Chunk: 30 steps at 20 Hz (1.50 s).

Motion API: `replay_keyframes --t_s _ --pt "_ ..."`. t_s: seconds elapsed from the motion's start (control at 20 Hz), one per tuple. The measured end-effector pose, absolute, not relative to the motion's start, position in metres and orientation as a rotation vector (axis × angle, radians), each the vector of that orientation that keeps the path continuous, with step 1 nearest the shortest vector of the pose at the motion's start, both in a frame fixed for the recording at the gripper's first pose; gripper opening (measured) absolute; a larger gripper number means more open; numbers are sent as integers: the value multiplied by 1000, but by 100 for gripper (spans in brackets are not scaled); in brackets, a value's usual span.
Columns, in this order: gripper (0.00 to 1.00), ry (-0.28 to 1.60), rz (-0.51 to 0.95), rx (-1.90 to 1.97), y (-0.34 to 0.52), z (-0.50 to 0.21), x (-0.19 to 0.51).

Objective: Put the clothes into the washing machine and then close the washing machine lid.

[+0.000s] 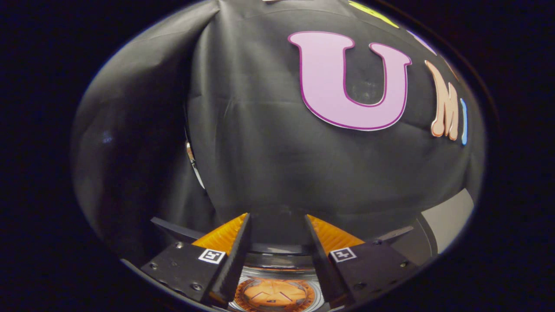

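The tool (276, 219) sits with its two fingers (236, 251) spread apart, a clear gap between them and nothing gripped. The jaws are wide enough that I can see straight down through the gap.

Down in that gap, right below the fingers, is the washer (277, 277). Its open round top shows as a shiny curved rim, and inside there's a drum bottom (274, 294) with an orange, ribbed disc. It looks like the tool is hovering just above the opening, tilted so it mostly faces the wall. I can't make out any clothes in the drum from here, since just a small slice of it shows between the fingers. The lid isn't something I can pick out either; there's a dark flat edge just past the fingertips, but I can't tell what it belongs to.

Beyond the fingers it's all black cloth (260, 143), the booth wall, draped with a few folds. On the left there's a fold where a bit of shiny metal (191, 161) peeks out from behind the cloth. Off to the right of the fingers, a pale grey panel (451, 216) shows low down, next to a dark slanted surface.
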<state>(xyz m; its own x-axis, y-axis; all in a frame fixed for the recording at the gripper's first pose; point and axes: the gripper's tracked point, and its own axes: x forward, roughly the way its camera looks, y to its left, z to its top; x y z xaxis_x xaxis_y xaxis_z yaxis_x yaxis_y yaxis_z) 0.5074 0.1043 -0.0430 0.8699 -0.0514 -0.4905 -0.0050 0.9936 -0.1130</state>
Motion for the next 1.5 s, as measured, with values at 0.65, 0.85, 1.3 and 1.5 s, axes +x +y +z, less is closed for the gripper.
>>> replay_keyframes --t_s 0.65,0.85,1.3,1.5 --pt "73 549 12 -106 109 -44 459" --pt "73 618 31 -128 117 -66 436" --pt "69 569 116 -121 140 -82 401" --pt "69 534 126 -119 135 -81 393"
